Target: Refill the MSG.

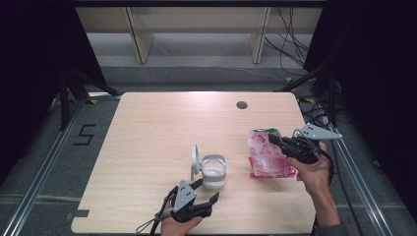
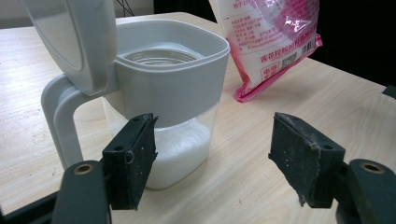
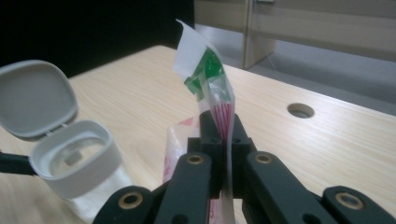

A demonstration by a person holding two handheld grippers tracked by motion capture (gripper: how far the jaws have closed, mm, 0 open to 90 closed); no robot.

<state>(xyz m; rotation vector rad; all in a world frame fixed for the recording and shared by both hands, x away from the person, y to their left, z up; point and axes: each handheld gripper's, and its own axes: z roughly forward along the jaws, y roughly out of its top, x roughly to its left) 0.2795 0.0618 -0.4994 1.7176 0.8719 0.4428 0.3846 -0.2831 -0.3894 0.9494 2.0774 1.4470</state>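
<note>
While our right tongs (image 1: 276,141) pinch the top edge of the pink bag (image 1: 265,155) beside the open-lidded jar (image 1: 212,171) on the counter (image 1: 147,142), our left tongs (image 1: 205,191) gape near the jar, unsteadied, so pouring could tip it.

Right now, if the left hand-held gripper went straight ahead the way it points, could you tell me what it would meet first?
Probably the container: the open left hand-held gripper points at its lower part, which holds white powder and sits nearer one jaw. The pink bag lies farther back.
</note>
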